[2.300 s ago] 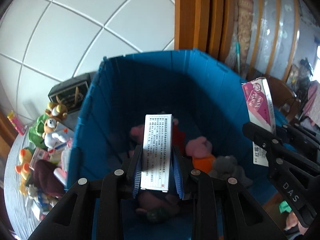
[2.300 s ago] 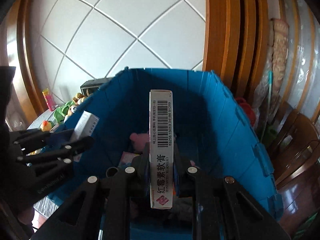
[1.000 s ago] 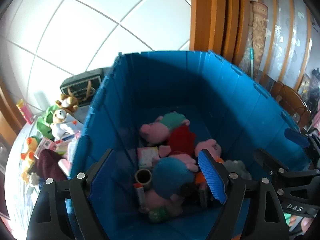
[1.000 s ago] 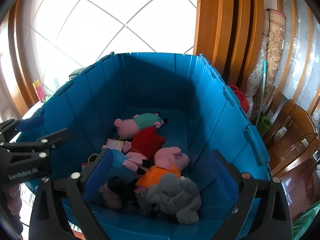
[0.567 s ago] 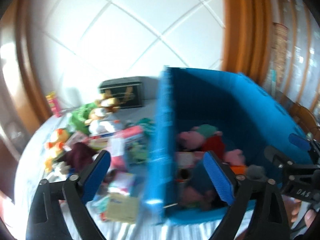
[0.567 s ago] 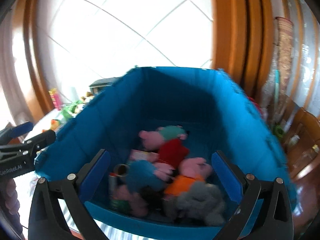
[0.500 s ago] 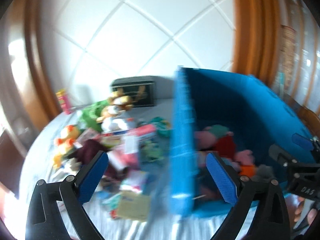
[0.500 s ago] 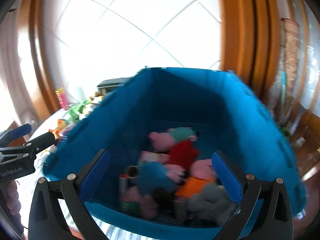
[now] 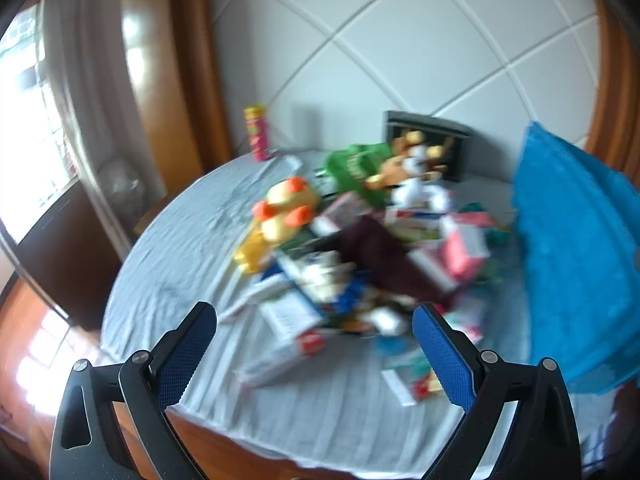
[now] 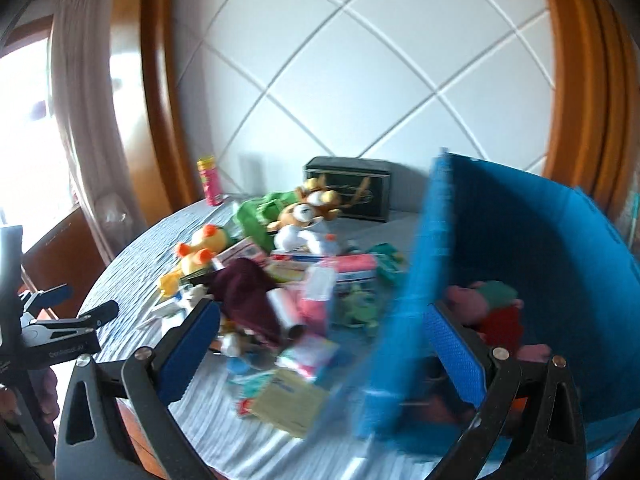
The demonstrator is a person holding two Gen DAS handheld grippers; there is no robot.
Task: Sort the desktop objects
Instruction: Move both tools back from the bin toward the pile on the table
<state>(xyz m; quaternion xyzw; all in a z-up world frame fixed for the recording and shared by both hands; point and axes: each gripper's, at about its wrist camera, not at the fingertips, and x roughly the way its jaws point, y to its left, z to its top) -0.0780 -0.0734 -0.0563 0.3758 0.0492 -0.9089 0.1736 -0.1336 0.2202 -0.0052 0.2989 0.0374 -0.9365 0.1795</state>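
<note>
A blurred heap of toys and small boxes lies on a round table with a grey cloth (image 9: 188, 248): a yellow duck plush (image 9: 282, 210), a brown and white plush (image 9: 416, 168), a dark maroon cloth (image 9: 384, 260) and pink boxes (image 9: 466, 248). The blue bin (image 10: 532, 248) stands to the right with pink plush toys (image 10: 472, 296) inside. My left gripper (image 9: 314, 344) is open and empty, above the table's near edge, facing the heap. My right gripper (image 10: 324, 344) is open and empty, over the bin's left wall. The left gripper also shows in the right wrist view (image 10: 64, 312).
A red and yellow can (image 9: 258, 132) stands at the table's back left. A dark box (image 10: 346, 188) sits at the back against the white panelled wall. Wooden frames and a curtain stand to the left. The blue bin (image 9: 576, 248) fills the right.
Both grippers let their boxes go into the bin, opened, and swung left from the bin towards the heap on the table. The left gripper turned further.
</note>
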